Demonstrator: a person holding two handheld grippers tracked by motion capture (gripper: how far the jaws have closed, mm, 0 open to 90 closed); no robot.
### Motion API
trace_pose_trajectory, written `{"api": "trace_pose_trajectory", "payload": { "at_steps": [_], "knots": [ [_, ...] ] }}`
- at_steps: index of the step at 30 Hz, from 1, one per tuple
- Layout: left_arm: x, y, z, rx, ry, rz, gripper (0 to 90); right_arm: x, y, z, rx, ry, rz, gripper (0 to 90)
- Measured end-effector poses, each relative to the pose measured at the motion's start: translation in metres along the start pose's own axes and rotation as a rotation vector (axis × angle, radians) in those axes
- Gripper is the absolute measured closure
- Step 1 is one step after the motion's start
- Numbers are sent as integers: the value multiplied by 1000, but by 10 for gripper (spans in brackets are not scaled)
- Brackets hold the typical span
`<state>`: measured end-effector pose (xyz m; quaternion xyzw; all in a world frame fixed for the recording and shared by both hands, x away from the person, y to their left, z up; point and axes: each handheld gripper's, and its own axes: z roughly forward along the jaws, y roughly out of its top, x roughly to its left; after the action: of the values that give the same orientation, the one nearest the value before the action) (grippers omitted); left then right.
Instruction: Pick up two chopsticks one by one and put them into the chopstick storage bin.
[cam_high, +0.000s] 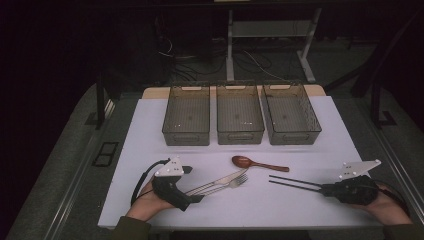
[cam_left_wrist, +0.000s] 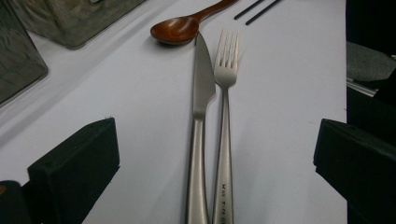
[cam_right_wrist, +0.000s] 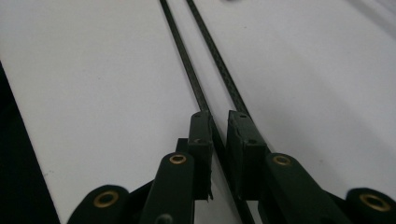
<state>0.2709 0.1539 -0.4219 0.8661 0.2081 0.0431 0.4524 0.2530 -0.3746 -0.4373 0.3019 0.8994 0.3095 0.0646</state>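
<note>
Table (cam_high: 150, 130) under a white sheet carries three clear plastic bins (cam_high: 240, 120) in a row at its far side. Nearer the person lie a wooden spoon (cam_high: 245, 162), then a steel knife (cam_left_wrist: 201, 93) and fork (cam_left_wrist: 226, 79) side by side, between the wide-apart jaws of the left gripper (cam_high: 199, 196), which touch neither. Two black chopsticks (cam_high: 295, 182) lie right of them; the right gripper (cam_right_wrist: 219, 126) is clenched on their near ends.
</note>
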Motion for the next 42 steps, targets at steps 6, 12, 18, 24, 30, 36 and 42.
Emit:
{"api": "trace_pose_trajectory", "payload": {
  "at_steps": [6, 12, 18, 24, 30, 36, 42],
  "knots": [
    [0, 0, 0, 2, -2, 1, 0, -1, -2, 2, 3, 7, -41, 820],
    [0, 0, 0, 3, -2, 3, 0, 4, -1, 3, 18, 39, -90, 840],
    [0, 0, 0, 2, -2, 3, 0, 9, 2, 4, 32, 49, -123, 859],
    [0, 0, -1, 1, 0, 8, 0, 10, 2, 3, 29, 52, -135, 861],
    [0, 0, -1, -8, 3, -2, 0, 12, 4, -2, -16, 71, -127, 861],
    [0, -1, -4, -5, 19, 8, 0, 13, 5, -9, -67, 86, -103, 861],
    [-1, -2, -6, -17, 31, 2, 0, 13, 6, -19, -126, 79, -80, 862]
  ]
}}
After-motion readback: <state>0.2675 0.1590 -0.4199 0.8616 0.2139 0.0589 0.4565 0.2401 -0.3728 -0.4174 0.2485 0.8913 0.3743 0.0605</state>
